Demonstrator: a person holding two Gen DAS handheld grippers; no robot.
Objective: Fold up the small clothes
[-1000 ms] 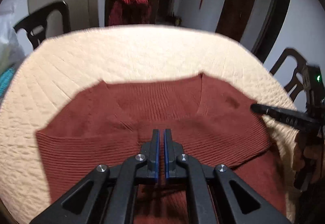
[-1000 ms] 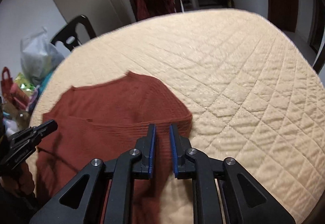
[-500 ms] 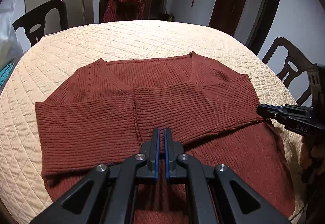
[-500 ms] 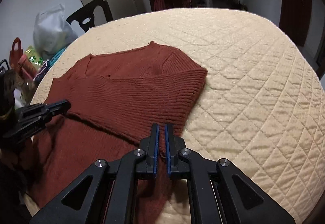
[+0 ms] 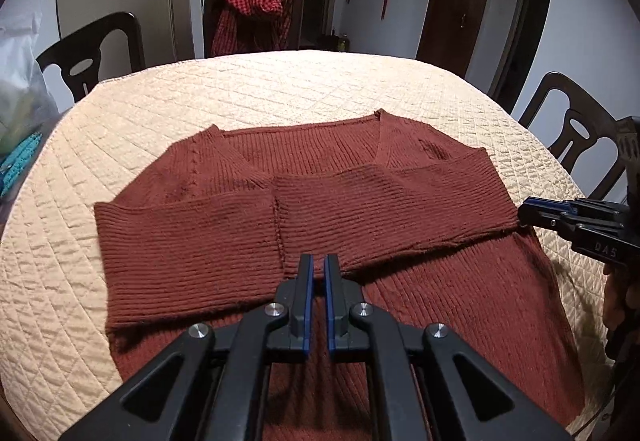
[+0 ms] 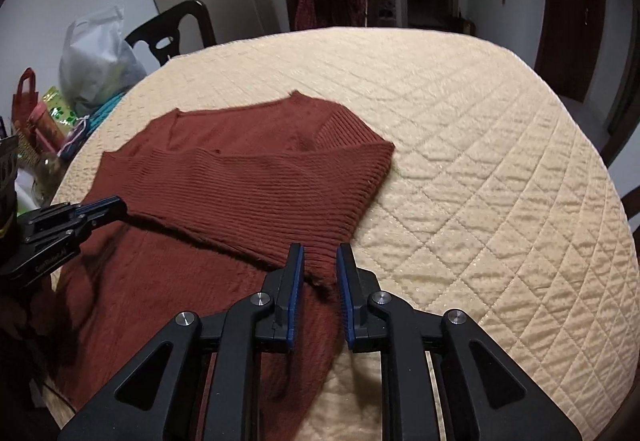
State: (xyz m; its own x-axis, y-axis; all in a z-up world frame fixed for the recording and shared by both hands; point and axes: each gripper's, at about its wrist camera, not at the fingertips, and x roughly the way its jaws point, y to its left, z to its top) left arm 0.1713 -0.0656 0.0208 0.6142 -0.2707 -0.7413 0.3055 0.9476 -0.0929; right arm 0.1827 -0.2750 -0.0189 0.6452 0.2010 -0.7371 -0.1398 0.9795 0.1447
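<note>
So there's a rust-brown ribbed knit sweater [image 5: 360, 209] lying flat on a round surface [image 5: 280, 97] covered with a cream quilted cloth. Both sleeves are folded in across the chest and their cuffs meet roughly in the middle, with the V-neck pointing toward the far side of the surface.

The left gripper [image 5: 316, 273] hangs over the sweater's middle, right around where the two sleeve ends meet. Its jaws are together, just a thin slit between the blue pads, and nothing is pinched in them as far as I can see.

The right gripper [image 6: 320, 265] sits at the sweater's right edge, by the corner of the folded-in right sleeve. Its jaws are opening, and a bit of the sleeve's edge lies in the gap between them, but the pads aren't pressing on it.

Around the surface there are dark wooden chairs [image 5: 92, 57]. The one on the far side has a red checked garment [image 5: 252, 13] draped over its back. Off to the left is a whitish plastic bag [image 6: 96, 61] with some colourful stuff next to it.
</note>
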